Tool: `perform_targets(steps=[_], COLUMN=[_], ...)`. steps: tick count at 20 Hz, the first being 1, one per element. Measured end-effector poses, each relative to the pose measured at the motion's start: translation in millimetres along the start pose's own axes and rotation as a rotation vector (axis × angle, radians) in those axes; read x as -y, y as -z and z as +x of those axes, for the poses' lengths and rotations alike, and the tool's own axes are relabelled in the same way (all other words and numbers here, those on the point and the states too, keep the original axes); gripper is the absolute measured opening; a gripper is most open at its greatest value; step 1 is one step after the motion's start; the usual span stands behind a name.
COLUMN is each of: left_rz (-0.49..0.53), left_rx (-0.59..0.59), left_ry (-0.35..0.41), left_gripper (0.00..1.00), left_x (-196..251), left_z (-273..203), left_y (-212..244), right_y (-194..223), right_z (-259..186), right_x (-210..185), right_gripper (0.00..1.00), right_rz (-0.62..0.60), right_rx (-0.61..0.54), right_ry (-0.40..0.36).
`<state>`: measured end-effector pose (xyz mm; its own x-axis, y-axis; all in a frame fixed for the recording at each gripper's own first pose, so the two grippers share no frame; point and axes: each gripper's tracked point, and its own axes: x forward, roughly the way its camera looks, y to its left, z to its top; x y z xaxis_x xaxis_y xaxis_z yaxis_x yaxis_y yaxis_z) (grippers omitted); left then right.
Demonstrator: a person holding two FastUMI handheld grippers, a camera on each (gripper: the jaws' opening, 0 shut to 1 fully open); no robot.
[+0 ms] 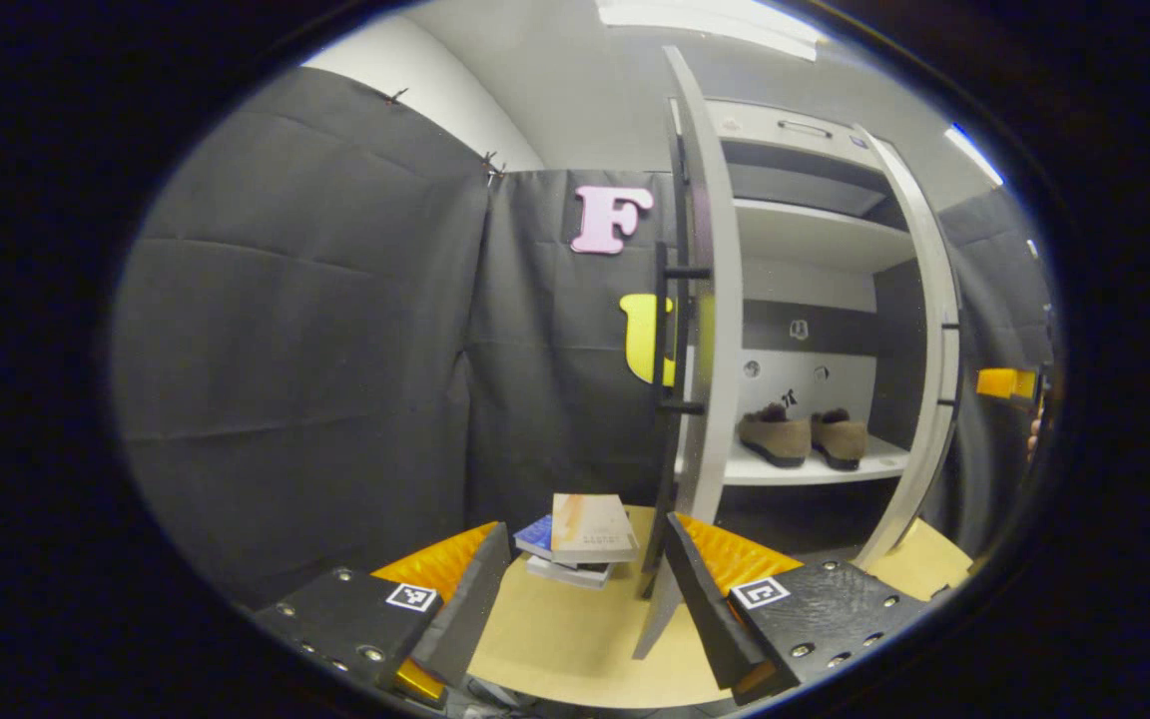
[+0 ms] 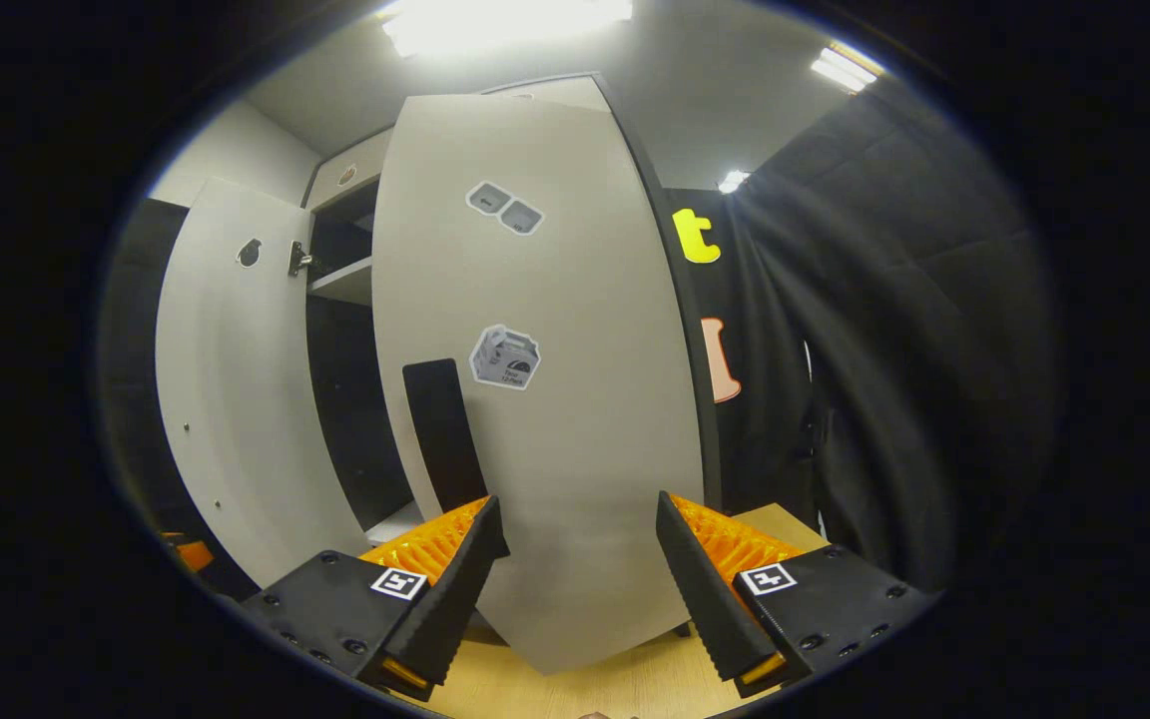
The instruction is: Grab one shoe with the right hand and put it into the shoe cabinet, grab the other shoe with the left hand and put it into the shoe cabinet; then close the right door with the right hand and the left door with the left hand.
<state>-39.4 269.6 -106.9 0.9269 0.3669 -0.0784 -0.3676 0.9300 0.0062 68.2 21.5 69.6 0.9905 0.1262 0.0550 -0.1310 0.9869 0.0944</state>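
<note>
Two brown shoes stand side by side on a white shelf inside the open shoe cabinet. The left door stands edge-on to me, its black handle on the outer side. My left gripper is open; the door's lower edge falls between its fingers, close to the right one. In the right gripper view the right door fills the middle, outer face toward me, with its black handle. My right gripper is open just before that door.
A small stack of books lies on the light wooden surface left of the cabinet. The right door juts out, with the other gripper beyond it. The left door's inner face shows too. Black cloth walls surround the booth.
</note>
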Motion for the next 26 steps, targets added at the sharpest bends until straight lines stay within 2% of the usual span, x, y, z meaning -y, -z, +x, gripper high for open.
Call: perform_targets(steps=[1,2,4,5,6,7,8,9,10,12,13,14,19,20,22,23,24,25,26], left_rz=[0.006,0.012,0.024,0.03,0.035,0.036,0.036,0.041,0.05,0.07,0.073,0.072,0.064,0.059,0.075,0.102,0.127,0.144,0.149], left_rx=[0.018,0.036,0.072,0.085,0.096,0.108,0.115,0.122,0.127,0.134,0.137,0.141,0.169,0.176,0.185,0.182,0.185,0.187,0.185], left_ry=[-0.004,-0.007,-0.004,0.002,0.016,0.034,0.059,0.073,0.082,0.122,0.145,0.168,0.215,0.236,0.236,0.235,0.231,0.23,0.235], left_gripper=[0.9,0.97,0.97,0.9,0.9,0.97,0.97,0.82,0.9,0.9,0.93,0.9,0.9,0.97,0.97,0.9,0.9,0.97,0.96], left_x=[-8,-14,-25,-29,-29,-29,-27,-29,-32,-33,-31,-29,-12,-2,1,2,2,3,4], left_z=[2,6,13,21,29,36,43,51,57,74,81,88,105,107,106,109,108,108,108], left_y=[-10,-21,-42,-51,-56,-64,-69,-74,-79,-89,-94,-99,-118,-119,-123,-122,-123,-124,-124], right_y=[4,10,20,25,31,35,40,43,47,52,53,57,69,69,70,70,71,74,78], right_z=[-1,-3,-9,-12,-15,-18,-20,-22,-24,-30,-34,-36,-47,-48,-51,-52,-54,-56,-57], right_x=[-2,-3,-4,-4,-6,-7,-8,-10,-11,-12,-12,-11,-3,-1,6,9,13,16,17], right_gripper=[0.98,0.98,0.98,0.98,0.98,0.98,0.98,0.98,0.98,0.98,0.98,0.98,0.98,0.98,0.98,0.98,0.98,0.98,0.98], right_rz=[-0.002,-0.007,-0.022,-0.032,-0.043,-0.053,-0.061,-0.068,-0.072,-0.075,-0.076,-0.076,-0.014,0.001,0.01,0.002,-0.008,-0.015,-0.017], right_rx=[-0.01,-0.023,-0.046,-0.058,-0.07,-0.08,-0.089,-0.098,-0.103,-0.109,-0.111,-0.116,-0.137,-0.135,-0.131,-0.129,-0.128,-0.131,-0.138], right_ry=[-0.002,-0.003,-0.002,-0.002,-0.001,-0.001,-0.003,-0.004,-0.006,-0.005,-0.004,0.001,0.046,0.055,0.076,0.086,0.094,0.098,0.098])
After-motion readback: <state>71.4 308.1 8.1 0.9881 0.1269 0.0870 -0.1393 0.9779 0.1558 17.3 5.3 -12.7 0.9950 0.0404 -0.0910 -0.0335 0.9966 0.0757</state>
